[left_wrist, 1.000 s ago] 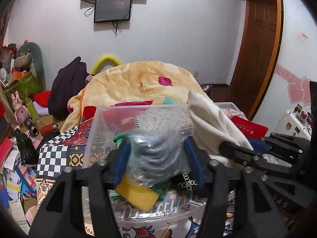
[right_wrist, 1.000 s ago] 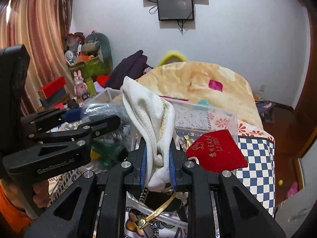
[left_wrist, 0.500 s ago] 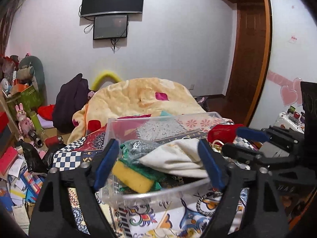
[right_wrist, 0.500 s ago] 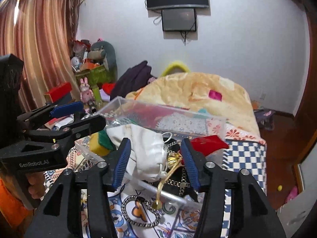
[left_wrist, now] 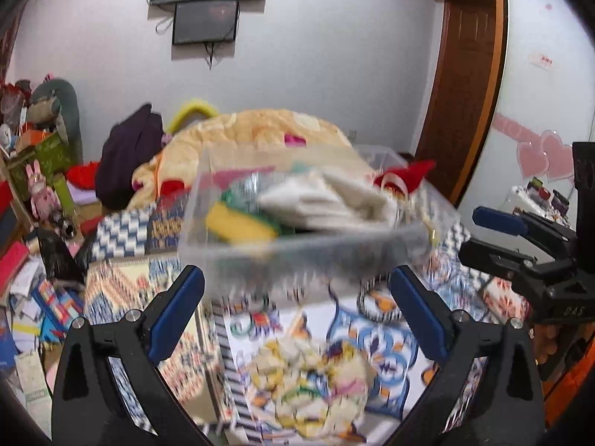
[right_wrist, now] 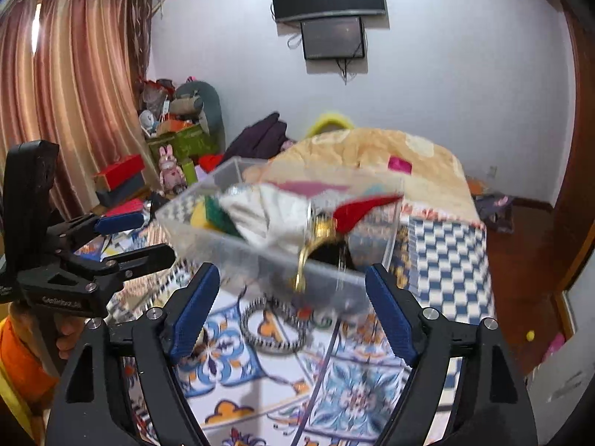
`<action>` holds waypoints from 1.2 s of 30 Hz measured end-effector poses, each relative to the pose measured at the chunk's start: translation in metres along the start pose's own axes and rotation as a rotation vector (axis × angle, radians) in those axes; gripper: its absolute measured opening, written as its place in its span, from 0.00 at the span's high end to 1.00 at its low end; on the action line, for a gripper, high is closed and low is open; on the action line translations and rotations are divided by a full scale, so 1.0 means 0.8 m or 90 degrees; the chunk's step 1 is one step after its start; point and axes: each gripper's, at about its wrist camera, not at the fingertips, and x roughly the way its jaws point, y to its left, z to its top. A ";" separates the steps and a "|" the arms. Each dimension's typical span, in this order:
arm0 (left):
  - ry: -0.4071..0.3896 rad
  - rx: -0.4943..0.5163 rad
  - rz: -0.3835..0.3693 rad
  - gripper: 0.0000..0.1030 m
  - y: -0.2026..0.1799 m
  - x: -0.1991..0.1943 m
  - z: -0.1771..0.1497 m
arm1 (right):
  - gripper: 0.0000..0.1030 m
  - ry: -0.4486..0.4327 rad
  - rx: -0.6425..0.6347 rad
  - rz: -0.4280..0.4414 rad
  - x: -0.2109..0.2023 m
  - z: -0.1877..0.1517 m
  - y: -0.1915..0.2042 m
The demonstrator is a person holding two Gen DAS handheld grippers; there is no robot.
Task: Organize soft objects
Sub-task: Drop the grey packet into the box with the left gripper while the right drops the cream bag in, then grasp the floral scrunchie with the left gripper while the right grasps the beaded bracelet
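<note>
The patterned cloth [left_wrist: 372, 338] covers the surface under both tools. On it stands the clear plastic bin [left_wrist: 297, 256], blurred in both views. Inside the bin: a white cloth [left_wrist: 334, 200] at centre, a yellow sponge [left_wrist: 238, 223] with a green layer at the bin's left end, and a red pouch [right_wrist: 357, 212] at its right end. A gold strap [right_wrist: 308, 260] hangs over the near rim. The left tool [left_wrist: 297, 316] is spread wide, holding nothing, short of the bin. The right tool [right_wrist: 290, 308] is likewise wide and holds nothing, just below the bin's near wall.
</note>
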 end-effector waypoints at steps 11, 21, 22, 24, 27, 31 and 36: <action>0.061 -0.007 -0.006 0.02 -0.006 0.031 -0.054 | 0.24 0.117 0.012 0.038 0.068 -0.037 0.008; 0.083 0.006 0.000 0.02 -0.013 0.040 -0.081 | 0.53 0.135 -0.057 -0.008 0.080 -0.055 0.034; 0.079 0.009 0.003 0.02 -0.014 0.038 -0.085 | 0.58 0.133 -0.063 -0.014 0.080 -0.056 0.035; 0.074 0.014 0.006 0.10 -0.016 0.036 -0.087 | 0.68 0.128 -0.073 -0.025 0.079 -0.056 0.035; 0.070 0.022 0.013 0.24 -0.021 0.036 -0.090 | 0.81 0.123 -0.074 -0.025 0.075 -0.057 0.031; 0.066 0.010 -0.001 0.49 -0.018 0.031 -0.088 | 0.87 0.122 -0.056 -0.002 0.066 -0.059 0.024; 0.056 0.006 -0.010 0.72 -0.014 0.020 -0.081 | 0.88 0.107 -0.041 0.012 0.053 -0.058 0.024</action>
